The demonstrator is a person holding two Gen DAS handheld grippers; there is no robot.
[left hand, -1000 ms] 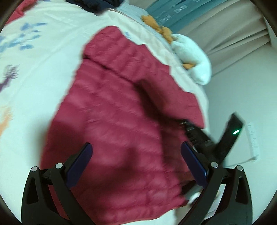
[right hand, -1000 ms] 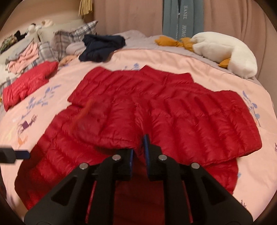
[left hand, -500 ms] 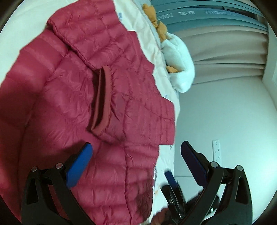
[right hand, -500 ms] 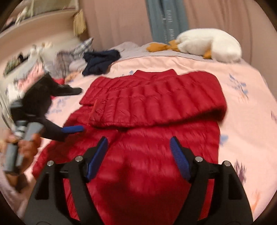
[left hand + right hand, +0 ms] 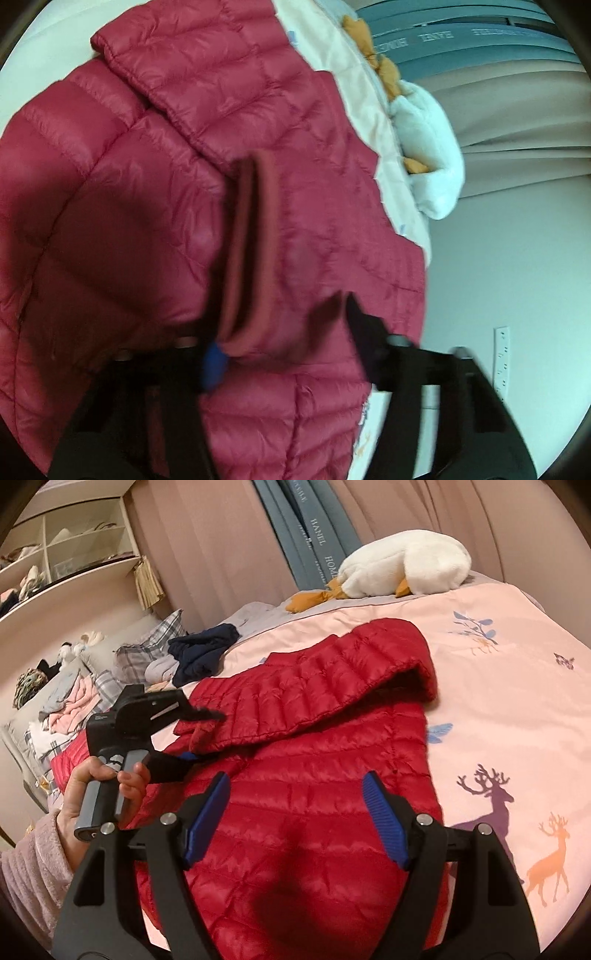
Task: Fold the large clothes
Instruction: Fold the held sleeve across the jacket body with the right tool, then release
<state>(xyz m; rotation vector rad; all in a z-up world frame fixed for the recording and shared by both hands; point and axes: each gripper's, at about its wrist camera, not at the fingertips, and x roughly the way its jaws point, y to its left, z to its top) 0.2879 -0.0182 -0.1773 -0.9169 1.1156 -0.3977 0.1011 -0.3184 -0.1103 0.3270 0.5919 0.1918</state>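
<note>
A red puffer jacket [image 5: 314, 760] lies on the pink bedspread [image 5: 517, 701], one sleeve folded across its chest. In the left wrist view the jacket [image 5: 110, 240] fills the frame and the sleeve's dark ribbed cuff [image 5: 255, 240] sits between the blurred fingers of my left gripper [image 5: 284, 347]. The right wrist view shows the left gripper [image 5: 205, 734], held by a hand [image 5: 96, 786], with its jaws apart around that cuff. My right gripper [image 5: 295, 816] hangs open over the jacket's lower body with nothing in it.
A white plush goose [image 5: 406, 565] lies at the bed's far edge by the curtains. A navy garment [image 5: 203, 650], plaid pillows and a clothes pile [image 5: 74, 701] sit far left, beside another red jacket [image 5: 70, 760]. Shelves [image 5: 55, 546] stand behind.
The right gripper let go of the folded sleeve, opened and drew back. The left gripper swung over the jacket and came down around the cuff, its fingers narrowing.
</note>
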